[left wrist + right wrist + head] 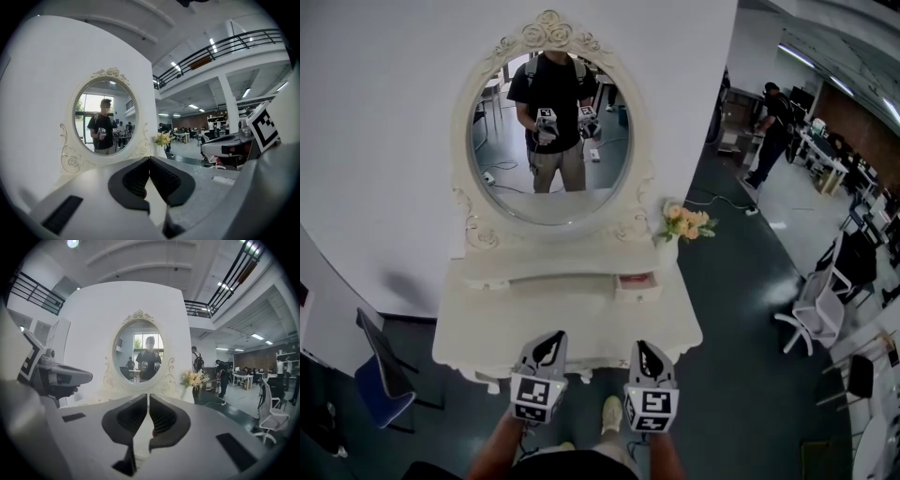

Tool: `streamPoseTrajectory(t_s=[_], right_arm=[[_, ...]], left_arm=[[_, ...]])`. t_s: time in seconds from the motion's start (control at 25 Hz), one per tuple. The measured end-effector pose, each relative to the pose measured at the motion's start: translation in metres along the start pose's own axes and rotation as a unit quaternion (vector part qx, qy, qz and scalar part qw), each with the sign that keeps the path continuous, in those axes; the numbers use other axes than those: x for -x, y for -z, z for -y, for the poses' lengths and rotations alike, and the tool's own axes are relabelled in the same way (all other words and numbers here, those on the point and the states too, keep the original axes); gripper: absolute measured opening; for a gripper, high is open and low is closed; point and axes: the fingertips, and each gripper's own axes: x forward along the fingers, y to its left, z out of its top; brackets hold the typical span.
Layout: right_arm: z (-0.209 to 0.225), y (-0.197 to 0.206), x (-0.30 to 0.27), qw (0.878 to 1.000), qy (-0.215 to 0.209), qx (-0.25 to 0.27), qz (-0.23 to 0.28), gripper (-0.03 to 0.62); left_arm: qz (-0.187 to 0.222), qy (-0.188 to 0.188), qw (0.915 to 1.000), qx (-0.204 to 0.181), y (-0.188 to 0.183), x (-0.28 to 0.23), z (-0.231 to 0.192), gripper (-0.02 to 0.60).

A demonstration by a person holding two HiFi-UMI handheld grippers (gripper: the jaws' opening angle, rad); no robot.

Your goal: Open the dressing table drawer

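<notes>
- Two grippers hung side by side at the near edge of the scene, just short of the table front, both empty.
- Left gripper (551, 337): its jaws were pressed together, with nothing between them.
- Right gripper (645, 347): its jaws were all but together, with only a thin slit and nothing in it.
- Just beyond them stood the white dressing table (478, 328), its top bare.
- On the raised shelf at the far side of that top, right of centre, sat a small drawer (637, 285). It seemed to stand slightly out, with a reddish patch showing on top. Its knob was too small to make out.
- Behind the shelf rose an oval mirror (548, 202) that reflected the person and both grippers.
- A small bunch of flowers (686, 223) stood at the far right corner of the table, near the drawer.
- Judged from this, the reach had not begun. The right gripper sat nearer the drawer. Its jaws would need to part first, close squarely on the knob, and pull straight back toward the near side, keeping clear of the flowers.
</notes>
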Motion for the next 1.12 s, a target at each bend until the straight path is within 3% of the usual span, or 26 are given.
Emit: streamPoseTrajectory(t_s=[1.12], right_arm=[[-0.005, -0.007, 0.007, 1.000, 0.005, 0.000, 0.016, -0.005]], left_arm=[[0.000, 0.012, 0.9999, 0.001, 0.002, 0.005, 0.005, 0.003]])
